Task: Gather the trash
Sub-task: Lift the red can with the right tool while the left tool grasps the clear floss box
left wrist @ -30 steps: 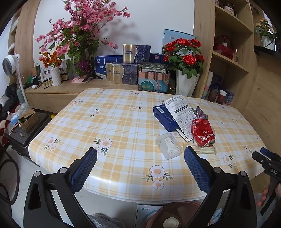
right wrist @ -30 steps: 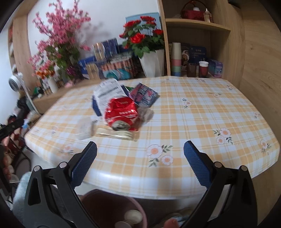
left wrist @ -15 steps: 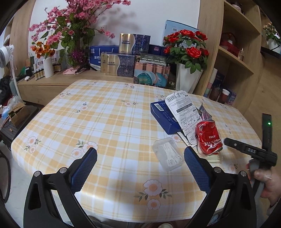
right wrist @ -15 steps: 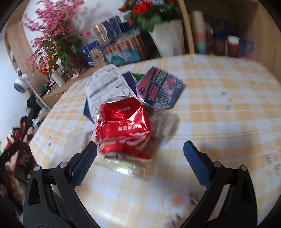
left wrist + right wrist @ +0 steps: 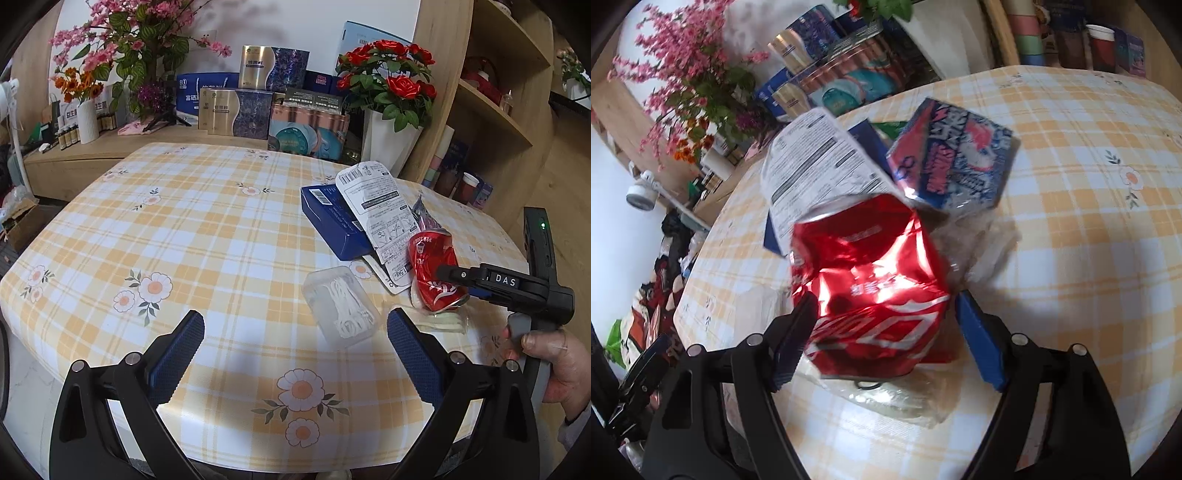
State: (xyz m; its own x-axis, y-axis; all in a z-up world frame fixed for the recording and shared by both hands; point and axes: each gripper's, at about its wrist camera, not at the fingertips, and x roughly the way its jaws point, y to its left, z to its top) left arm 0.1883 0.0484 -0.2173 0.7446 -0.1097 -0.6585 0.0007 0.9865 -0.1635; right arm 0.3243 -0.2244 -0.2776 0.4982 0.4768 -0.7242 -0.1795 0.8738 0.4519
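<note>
Indoors, yellow checked tablecloth (image 5: 207,236); left claw (image 5: 295,332) gapes empty, right claw (image 5: 882,325) closing around crushed can (image 5: 871,280)

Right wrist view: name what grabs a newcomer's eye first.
A crushed red can fills the middle, lying on the checked tablecloth between the closing jaws of the right gripper. Behind it lie a white printed sheet and a blue-pink wrapper.

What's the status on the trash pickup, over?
Right gripper closing around crushed red can, not yet clamped. Left gripper open, empty. White leaflet lies against can.
</note>
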